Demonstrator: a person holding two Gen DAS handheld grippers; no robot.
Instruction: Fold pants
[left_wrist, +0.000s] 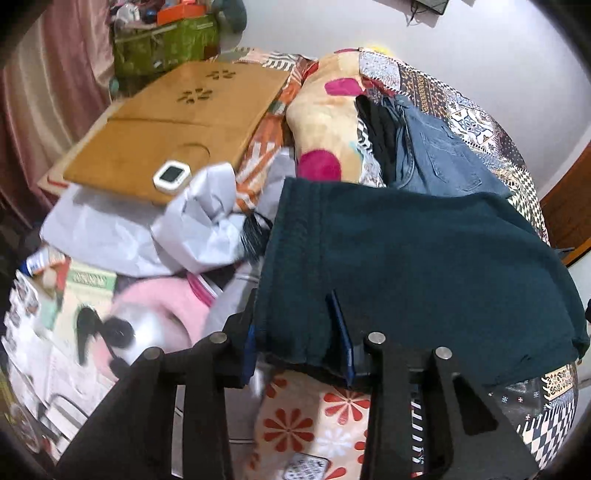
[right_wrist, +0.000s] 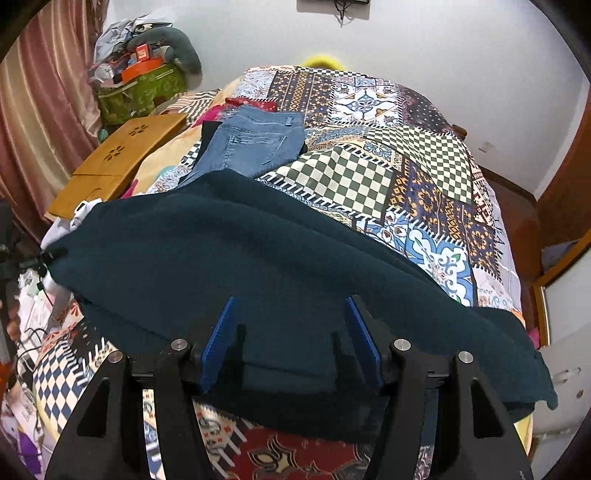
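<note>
Dark teal pants (left_wrist: 406, 266) lie across the patchwork bedspread (right_wrist: 406, 177); they also fill the middle of the right wrist view (right_wrist: 258, 258). My left gripper (left_wrist: 295, 332) has its jaws apart around the pants' left end, the cloth draped over and between the fingers. My right gripper (right_wrist: 291, 332) is open, its blue pads (right_wrist: 218, 339) spread wide over the near edge of the pants, not pinching it.
Folded blue jeans (right_wrist: 251, 144) lie on the bed behind the pants. A wooden lap tray (left_wrist: 173, 122) with a small white device (left_wrist: 171, 176) sits at left, beside grey plastic bags (left_wrist: 192, 229) and a pink plush (left_wrist: 147, 317). A green bag (right_wrist: 140, 92) stands by the curtain.
</note>
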